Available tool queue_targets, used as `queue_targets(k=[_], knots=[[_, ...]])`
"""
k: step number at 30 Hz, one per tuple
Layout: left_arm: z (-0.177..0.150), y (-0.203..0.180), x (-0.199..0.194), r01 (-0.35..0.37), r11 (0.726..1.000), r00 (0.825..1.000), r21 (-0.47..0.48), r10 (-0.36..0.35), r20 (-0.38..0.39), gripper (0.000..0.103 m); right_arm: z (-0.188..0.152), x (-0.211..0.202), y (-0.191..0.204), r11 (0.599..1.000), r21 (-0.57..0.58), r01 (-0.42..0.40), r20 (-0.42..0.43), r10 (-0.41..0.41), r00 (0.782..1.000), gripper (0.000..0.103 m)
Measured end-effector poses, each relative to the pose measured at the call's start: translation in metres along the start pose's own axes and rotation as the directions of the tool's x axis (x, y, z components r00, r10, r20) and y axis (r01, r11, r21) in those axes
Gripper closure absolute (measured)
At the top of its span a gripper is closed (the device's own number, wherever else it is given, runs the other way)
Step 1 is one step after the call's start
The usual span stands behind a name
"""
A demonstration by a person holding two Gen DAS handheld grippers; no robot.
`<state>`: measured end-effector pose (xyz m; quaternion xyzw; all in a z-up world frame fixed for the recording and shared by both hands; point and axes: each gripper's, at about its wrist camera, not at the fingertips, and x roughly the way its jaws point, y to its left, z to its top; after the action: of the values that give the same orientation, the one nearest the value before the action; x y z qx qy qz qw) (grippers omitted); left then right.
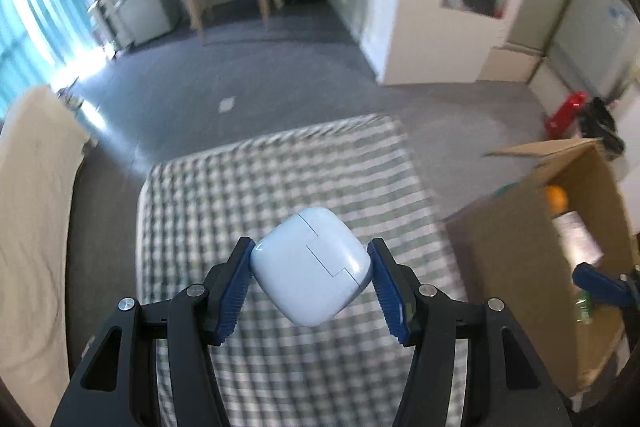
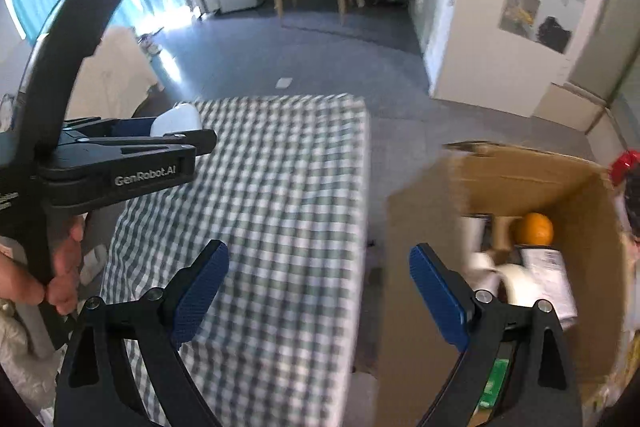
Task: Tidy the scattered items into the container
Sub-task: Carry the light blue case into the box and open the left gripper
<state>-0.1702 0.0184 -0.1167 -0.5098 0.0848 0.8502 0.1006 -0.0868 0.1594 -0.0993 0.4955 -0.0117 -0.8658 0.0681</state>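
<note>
Our left claw [image 1: 312, 267] grips a pale blue case [image 1: 310, 265] by two opposite corners, the blue pads [image 1: 234, 291] pressing on either side, so the hold is narrow and the case could twist out. It hangs above the checked surface [image 1: 280, 179], clear of the cloth. No other loose item shows on the cloth in either view.

Our right claw [image 2: 318, 291] is wide open with nothing between its pads, poised over the gap between the surface and the box [image 2: 532, 179]. From that side we see the left claw [image 2: 176, 135] with the case [image 2: 178, 121] off to the left, well apart from the box.

The box stands open beside the surface, already holding an orange [image 2: 534, 229] and some blurred packets.

To do this step well, we judge we should carry the case across level, without jerks that might spin it on its corners, keep the two claws from crossing, bring it over the mouth of the box, lower it inside, and only then ease the pads apart.
</note>
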Motion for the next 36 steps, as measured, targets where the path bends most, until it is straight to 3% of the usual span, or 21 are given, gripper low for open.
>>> queue_targets(k=[5, 10, 14, 18, 22, 23, 24, 25, 27, 30, 36], knots=[[0.022, -0.082, -0.032, 0.098, 0.991, 0.994, 0.095, -0.101, 0.032, 0.044, -0.006, -0.059, -0.064, 0.991, 0.061, 0.122, 0.056, -0.125, 0.991, 0.011], [0.029, -0.166, -0.043, 0.171, 0.964, 0.983, 0.205, -0.182, 0.034, 0.044, -0.024, -0.102, -0.131, 0.959, 0.157, 0.238, 0.078, -0.252, 0.965, 0.011], [0.017, -0.222, -0.039, 0.231, 0.938, 0.971, 0.26, -0.238, -0.005, 0.044, -0.044, -0.11, -0.176, 0.926, 0.24, 0.292, 0.051, -0.313, 0.949, 0.011], [-0.001, -0.266, -0.026, 0.267, 0.916, 0.964, 0.298, -0.26, -0.063, 0.044, -0.071, -0.104, -0.213, 0.901, 0.306, 0.308, 0.002, -0.324, 0.946, 0.011], [-0.02, -0.29, -0.004, 0.238, 0.919, 0.971, 0.315, -0.221, -0.091, 0.038, -0.097, -0.087, -0.235, 0.88, 0.362, 0.307, -0.049, -0.311, 0.949, 0.011], [-0.026, -0.293, 0.004, 0.221, 0.921, 0.975, 0.322, -0.198, -0.103, 0.032, -0.102, -0.082, -0.238, 0.879, 0.367, 0.306, -0.062, -0.305, 0.95, 0.011], [-0.031, -0.295, 0.012, 0.193, 0.924, 0.98, 0.329, -0.163, -0.117, 0.016, -0.106, -0.076, -0.239, 0.879, 0.366, 0.305, -0.076, -0.298, 0.952, 0.011], [-0.036, -0.294, 0.016, 0.162, 0.927, 0.985, 0.338, -0.13, -0.117, 0.009, -0.109, -0.072, -0.239, 0.882, 0.363, 0.299, -0.086, -0.288, 0.954, 0.011], [-0.044, -0.293, 0.02, 0.097, 0.926, 0.993, 0.364, -0.066, -0.098, 0.004, -0.112, -0.065, -0.235, 0.886, 0.352, 0.301, -0.103, -0.283, 0.954, 0.011], [-0.048, -0.288, 0.019, 0.041, 0.923, 0.997, 0.382, -0.014, -0.075, 0.004, -0.112, -0.061, -0.227, 0.892, 0.337, 0.301, -0.108, -0.28, 0.954, 0.011], [-0.042, -0.269, 0.012, 0.042, 0.945, 0.998, 0.325, -0.021, -0.066, 0.004, -0.105, -0.059, -0.22, 0.903, 0.323, 0.284, -0.101, -0.266, 0.959, 0.011]])
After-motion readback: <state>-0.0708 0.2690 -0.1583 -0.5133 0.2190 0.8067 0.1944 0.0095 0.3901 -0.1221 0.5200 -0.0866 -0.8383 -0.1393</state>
